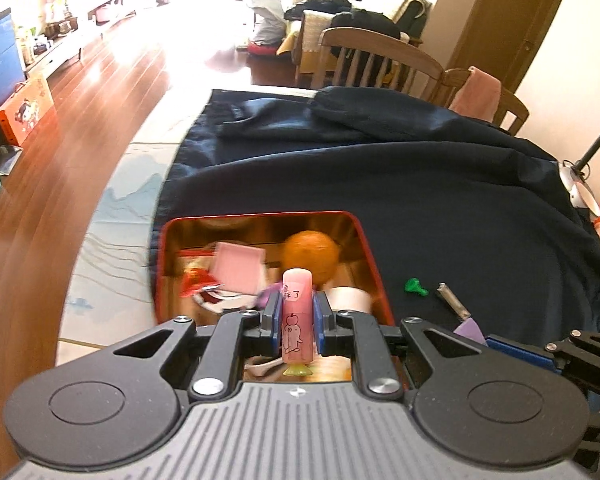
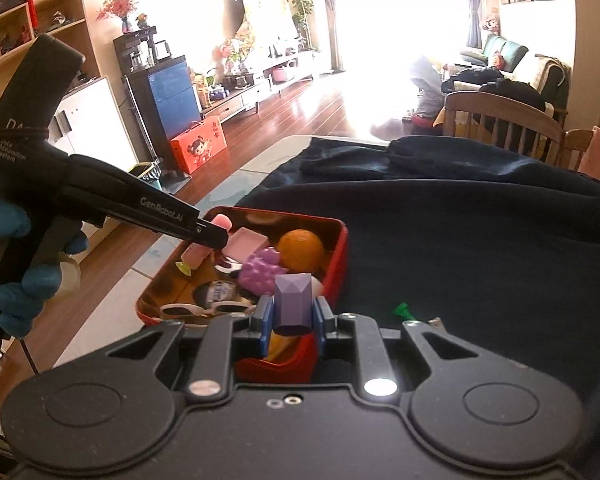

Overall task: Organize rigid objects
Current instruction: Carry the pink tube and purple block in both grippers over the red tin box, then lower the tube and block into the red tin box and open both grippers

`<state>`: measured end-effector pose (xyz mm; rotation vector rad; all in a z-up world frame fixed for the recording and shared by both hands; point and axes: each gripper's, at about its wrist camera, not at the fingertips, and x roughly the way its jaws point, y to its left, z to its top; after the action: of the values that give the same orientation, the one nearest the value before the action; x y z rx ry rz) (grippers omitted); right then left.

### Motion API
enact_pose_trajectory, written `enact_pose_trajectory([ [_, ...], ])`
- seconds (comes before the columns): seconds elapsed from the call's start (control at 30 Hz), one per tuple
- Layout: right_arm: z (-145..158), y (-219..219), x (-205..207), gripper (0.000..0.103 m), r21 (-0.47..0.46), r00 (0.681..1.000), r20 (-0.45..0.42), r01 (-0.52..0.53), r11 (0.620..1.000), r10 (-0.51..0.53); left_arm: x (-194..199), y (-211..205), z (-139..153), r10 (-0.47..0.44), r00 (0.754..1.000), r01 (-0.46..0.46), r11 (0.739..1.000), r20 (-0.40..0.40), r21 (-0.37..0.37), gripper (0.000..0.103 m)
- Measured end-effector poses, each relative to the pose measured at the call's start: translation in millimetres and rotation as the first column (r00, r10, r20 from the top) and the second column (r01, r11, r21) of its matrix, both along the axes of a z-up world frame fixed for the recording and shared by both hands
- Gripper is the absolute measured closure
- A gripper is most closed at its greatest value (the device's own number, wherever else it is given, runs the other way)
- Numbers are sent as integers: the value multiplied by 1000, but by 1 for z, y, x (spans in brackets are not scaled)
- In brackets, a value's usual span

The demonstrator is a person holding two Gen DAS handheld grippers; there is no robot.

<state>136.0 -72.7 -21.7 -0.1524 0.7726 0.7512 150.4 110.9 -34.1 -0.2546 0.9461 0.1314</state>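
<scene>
A red tin tray (image 1: 370, 248) (image 2: 336, 264) sits on a dark blue cloth. It holds an orange (image 1: 310, 256) (image 2: 300, 250), a pink block (image 1: 238, 266) (image 2: 246, 243), purple toy grapes (image 2: 260, 272), white sunglasses (image 2: 204, 310) and other small items. My left gripper (image 1: 296, 312) is shut on a pink cylinder (image 1: 297, 314) (image 2: 204, 248) with a cartoon print, held over the tray. My right gripper (image 2: 292, 318) is shut on a purple faceted block (image 2: 293, 304) (image 1: 470, 330) above the tray's near right corner.
A green plastic piece (image 1: 414, 286) (image 2: 402, 311) and a small metal bar (image 1: 454, 300) lie on the cloth (image 1: 420, 184) right of the tray. Wooden chairs (image 1: 376, 64) stand beyond the table. A desk lamp (image 1: 580, 184) is at the right edge.
</scene>
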Motion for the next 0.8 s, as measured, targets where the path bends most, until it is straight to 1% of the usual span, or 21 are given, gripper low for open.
enact_pose_trajectory([
  [0.13,-4,17,-3,83,-9,1000,-2,-9,1000,9,-4,16,-5,8,1000,-8,1000,-12,-2,87],
  [0.3,-14,37,2,83,-28,1000,-18,-15,999,15,-2,30,-17,5,999,-5,1000,-34,18,87],
  [0.57,-37,70,13,84,-97,999,-37,-35,995,31,7,38,-37,-28,998,31,998,-62,52,87],
  [0.8,-46,100,18,84,-124,994,-31,-104,987,100,19,44,-52,-51,994,56,997,-97,48,87],
])
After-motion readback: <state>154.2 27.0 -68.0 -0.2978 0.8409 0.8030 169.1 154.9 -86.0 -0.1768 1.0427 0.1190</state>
